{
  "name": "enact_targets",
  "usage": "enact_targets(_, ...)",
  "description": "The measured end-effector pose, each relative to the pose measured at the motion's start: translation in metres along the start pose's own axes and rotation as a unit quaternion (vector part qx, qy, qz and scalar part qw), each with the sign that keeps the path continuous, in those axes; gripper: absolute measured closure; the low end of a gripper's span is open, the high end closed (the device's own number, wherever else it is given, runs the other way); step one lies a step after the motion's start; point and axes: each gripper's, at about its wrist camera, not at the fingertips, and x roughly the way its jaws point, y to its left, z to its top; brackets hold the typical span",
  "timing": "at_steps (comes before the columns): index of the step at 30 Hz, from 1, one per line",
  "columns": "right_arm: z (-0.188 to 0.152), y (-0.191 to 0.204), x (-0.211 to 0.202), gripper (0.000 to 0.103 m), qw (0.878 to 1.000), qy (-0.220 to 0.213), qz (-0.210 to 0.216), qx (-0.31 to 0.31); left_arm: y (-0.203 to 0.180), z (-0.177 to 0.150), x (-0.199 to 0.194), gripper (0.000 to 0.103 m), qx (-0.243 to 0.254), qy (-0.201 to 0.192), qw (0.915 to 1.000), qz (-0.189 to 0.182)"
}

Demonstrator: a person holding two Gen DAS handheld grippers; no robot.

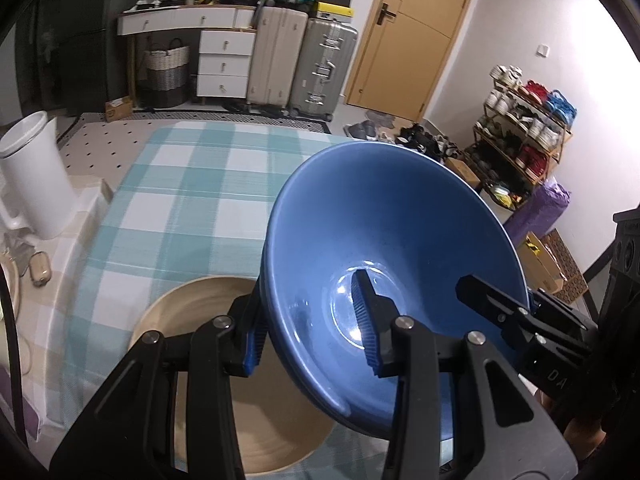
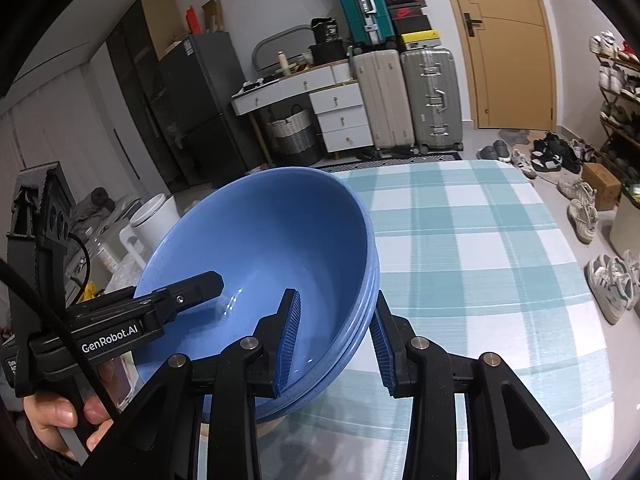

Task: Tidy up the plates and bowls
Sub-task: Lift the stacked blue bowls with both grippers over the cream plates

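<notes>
A stack of blue bowls [image 1: 384, 240] hangs tilted above the checked tablecloth [image 1: 192, 184], held from two sides. My left gripper [image 1: 312, 328] has one finger inside the bowl and one outside its left wall, closed on the rim. My right gripper [image 2: 336, 344] straddles the opposite rim of the bowls [image 2: 264, 248], one blue pad inside and one outside, with a small gap showing at the outer pad. The right gripper also shows in the left wrist view [image 1: 520, 312], and the left gripper in the right wrist view [image 2: 192, 288]. A beige plate [image 1: 224, 384] lies on the cloth under the bowls.
A white bin [image 1: 32, 176] stands off the table's left side. Suitcases [image 1: 304, 60] and white drawers [image 1: 224, 60] line the far wall. A shoe rack [image 1: 524, 128] and loose shoes [image 2: 580, 208] are at the right. The tablecloth [image 2: 480, 248] spreads ahead.
</notes>
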Motion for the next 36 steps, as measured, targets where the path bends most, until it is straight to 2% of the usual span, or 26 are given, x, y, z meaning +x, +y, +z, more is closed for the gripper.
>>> enact_targets(8,-0.002,0.039,0.017,0.067,0.999,0.015,0.025,-0.021,0.038,-0.01,-0.032,0.067,-0.022,-0.014,0.9992,0.031)
enact_targets(14,-0.004,0.06,0.036,0.067,0.998,0.03,0.041,-0.033,0.069,-0.019,-0.037,0.067,-0.037,-0.012,0.9982,0.046)
enact_targets(25,-0.008,0.075,0.067,0.067,0.996,0.054,0.052,-0.044,0.106,-0.027,-0.023,0.067,-0.044,-0.005,0.9963,0.073)
enact_targets(36,-0.015,0.075,0.092,0.067,0.995,0.075,0.05,-0.049,0.119,-0.029,0.009,0.067,-0.048,0.009,0.9952,0.085)
